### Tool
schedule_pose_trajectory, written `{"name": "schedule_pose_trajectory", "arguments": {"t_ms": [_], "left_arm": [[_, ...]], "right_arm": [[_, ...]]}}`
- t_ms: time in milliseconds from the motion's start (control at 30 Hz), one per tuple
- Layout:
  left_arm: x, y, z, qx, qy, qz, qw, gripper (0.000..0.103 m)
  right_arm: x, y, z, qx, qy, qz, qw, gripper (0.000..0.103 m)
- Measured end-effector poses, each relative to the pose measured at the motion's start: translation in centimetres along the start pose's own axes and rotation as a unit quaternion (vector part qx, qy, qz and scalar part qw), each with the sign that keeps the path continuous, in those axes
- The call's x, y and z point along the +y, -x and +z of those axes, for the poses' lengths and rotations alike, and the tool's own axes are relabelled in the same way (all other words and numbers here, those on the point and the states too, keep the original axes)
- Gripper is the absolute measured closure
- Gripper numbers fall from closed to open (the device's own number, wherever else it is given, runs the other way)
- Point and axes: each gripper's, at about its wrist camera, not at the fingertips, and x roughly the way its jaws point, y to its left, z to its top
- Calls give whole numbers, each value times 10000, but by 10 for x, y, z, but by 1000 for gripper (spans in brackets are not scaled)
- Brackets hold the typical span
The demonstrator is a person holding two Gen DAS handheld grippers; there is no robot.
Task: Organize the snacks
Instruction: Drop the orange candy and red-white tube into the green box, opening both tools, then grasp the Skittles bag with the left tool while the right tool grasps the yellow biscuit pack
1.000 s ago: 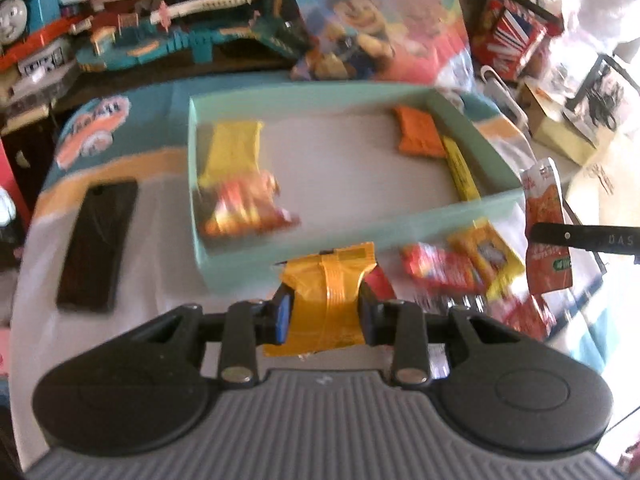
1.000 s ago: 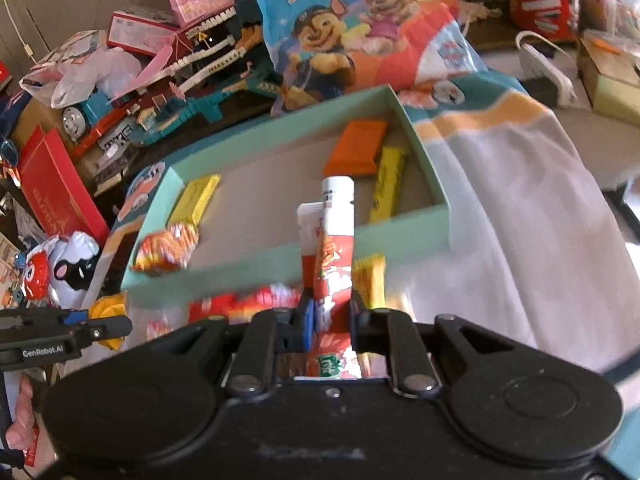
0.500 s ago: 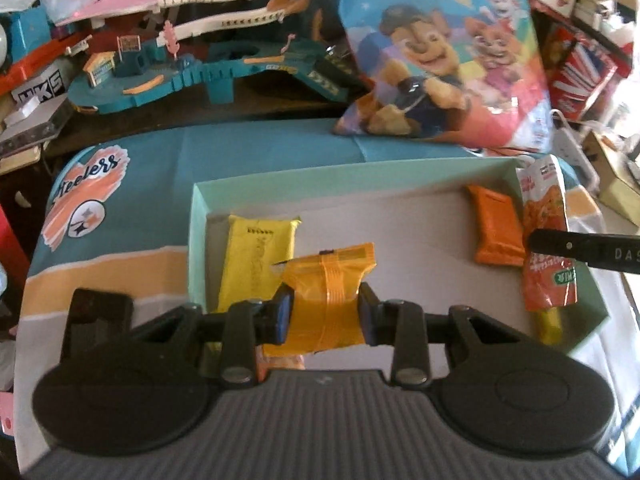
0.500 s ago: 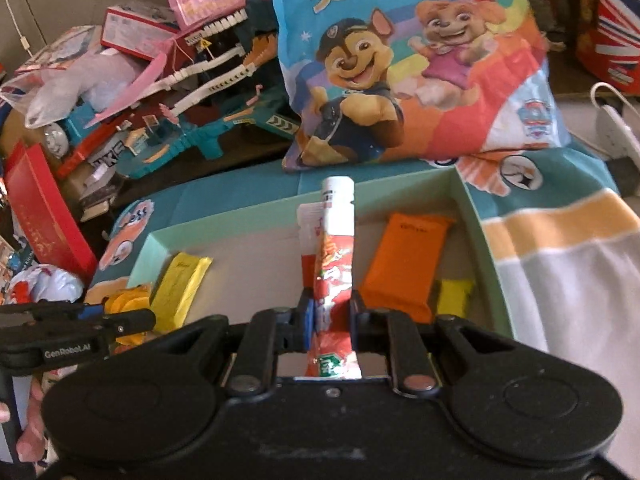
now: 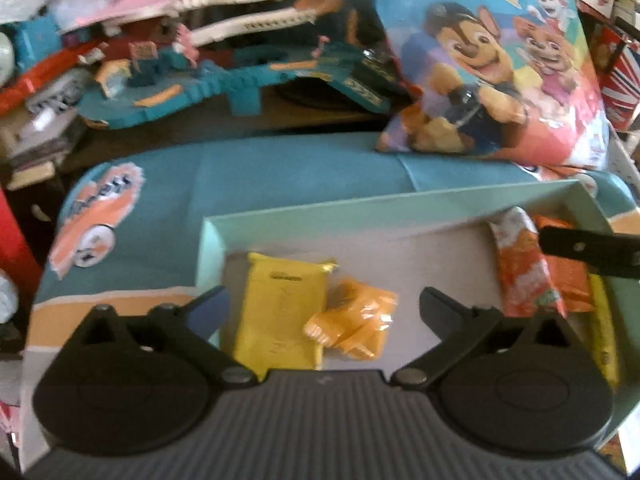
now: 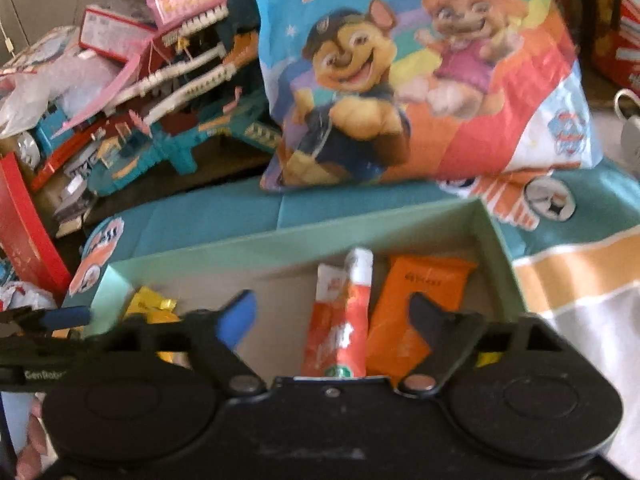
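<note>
A pale green box (image 5: pixel 360 208) sits on the cloth-covered table. My left gripper (image 5: pixel 324 310) is open over its left part, and an orange-yellow snack packet (image 5: pixel 356 332) lies loose between the fingers beside a yellow packet (image 5: pixel 280 312). My right gripper (image 6: pixel 332 316) is open over the box's right part (image 6: pixel 492 240). A red-and-white snack packet (image 6: pixel 344 320) lies between its fingers, next to an orange packet (image 6: pixel 412 300). The red-and-white packet (image 5: pixel 524 272) and one finger of the right gripper (image 5: pixel 588 246) also show in the left wrist view.
A big cartoon-dog snack bag (image 6: pixel 400 80) stands behind the box. A teal toy track set (image 5: pixel 240 60) and piled toys fill the back left. A yellow bar (image 5: pixel 604 336) lies at the box's right wall. The tablecloth (image 6: pixel 580 280) drops off to the right.
Both grippers have opened over the box and let go of their packets. The orange-yellow packet now lies by the yellow one, the red-and-white packet by the orange one.
</note>
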Motion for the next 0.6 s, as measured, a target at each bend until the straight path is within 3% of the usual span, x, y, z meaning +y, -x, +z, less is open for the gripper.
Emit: {"name": "schedule_pose_trajectory", "arguments": {"t_ms": [100,167,600], "left_arm": [[3,2,-4,108,38,41,9999,0],[4,7,-6,119,68,60,9999,0],[-2,70,-44,123,-29,-129,9998,0]], "right_arm": [[-1,8,0,-17,-44,17,10000,12],[-1,14,-1,-57,-79,-30,9999,3],[2,82,-33,-91,-116,-33,9999,0]]}}
